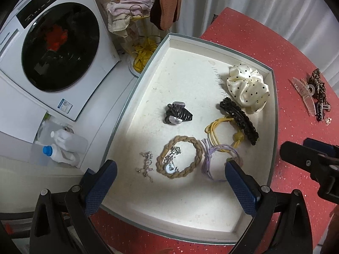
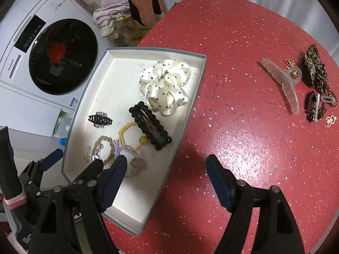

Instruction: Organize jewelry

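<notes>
A white tray [image 1: 190,44] on the red table holds a polka-dot scrunchie [image 1: 247,86], a black barrette [image 1: 239,122], a yellow hair tie [image 1: 218,131], a purple hair tie [image 1: 211,158], a small black claw clip [image 1: 178,113], a braided tan tie [image 1: 197,150] and silver chains [image 1: 146,165]. My left gripper [image 1: 169,165] hangs open above the braided tie and touches nothing. My right gripper [image 2: 166,158] is open and empty over the tray's right rim [image 2: 190,105]. A clear claw clip [image 2: 284,82], a leopard scrunchie [image 2: 315,72] and small dark clips [image 2: 313,105] lie on the table at the far right.
The red speckled table [image 2: 233,127] is bare between the tray and the loose pieces. A washing machine [image 1: 59,48] stands left of the table, with bottles [image 1: 61,148] on the floor below it. Towels and slippers [image 1: 167,6] hang on a rack behind the tray.
</notes>
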The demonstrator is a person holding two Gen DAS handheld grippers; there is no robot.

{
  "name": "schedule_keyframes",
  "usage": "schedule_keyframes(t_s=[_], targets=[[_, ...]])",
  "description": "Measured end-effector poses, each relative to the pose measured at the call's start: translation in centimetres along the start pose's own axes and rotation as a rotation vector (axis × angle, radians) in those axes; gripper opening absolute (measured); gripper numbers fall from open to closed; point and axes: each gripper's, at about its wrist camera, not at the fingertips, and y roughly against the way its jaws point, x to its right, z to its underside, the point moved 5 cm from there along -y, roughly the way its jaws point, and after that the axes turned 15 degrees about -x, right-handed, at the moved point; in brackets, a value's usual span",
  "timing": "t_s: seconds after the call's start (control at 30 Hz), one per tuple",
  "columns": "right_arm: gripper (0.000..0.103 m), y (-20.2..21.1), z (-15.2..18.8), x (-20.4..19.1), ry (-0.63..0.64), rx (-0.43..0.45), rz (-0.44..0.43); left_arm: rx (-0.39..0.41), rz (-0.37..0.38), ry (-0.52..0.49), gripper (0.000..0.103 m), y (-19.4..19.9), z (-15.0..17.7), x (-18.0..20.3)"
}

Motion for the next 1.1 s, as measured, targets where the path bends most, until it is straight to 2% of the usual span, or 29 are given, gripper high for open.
schedule_keyframes(t_s=[0.13, 0.33, 0.4, 0.47, 0.5, 0.73, 1.1], targets=[[0.083, 0.3, 0.8, 0.6, -0.020, -0.004, 0.011, 0.013, -0.025, -0.009, 0.102, 0.5, 0.4, 0.2], [0.086, 0.4, 1.3, 0.9, -0.025, -0.012, 0.027, -0.019, -0.040, -0.005, 0.102, 0.5, 1.1, 0.0], [0.102, 0.4, 1.5, 0.9, -0.028, -0.014, 0.024, -0.019, -0.049, 0.001, 0.102, 0.6, 1.4, -0.2], [0.103, 0.6, 1.7, 0.9, -0.029, 0.002, 0.034, -0.014, -0.133, 0.006, 0.102, 0.7, 1.6, -0.3], [0.103, 0.6, 1.8, 0.9, -0.031, 0.003, 0.039, -0.010, -0.143, 0.000, 0.102, 0.7, 1.6, -0.3], [0.103, 0.5, 2.2, 1.1, -0.038, -0.020, 0.080, -0.028, -0.079, 0.021, 0.102, 1.2, 2.0, -0.6], [0.103, 1.4, 3.2, 0.9, -0.033, -0.054, 0.088, -0.063, -0.010, 0.029, 0.102, 2.0, 2.6, -0.3]])
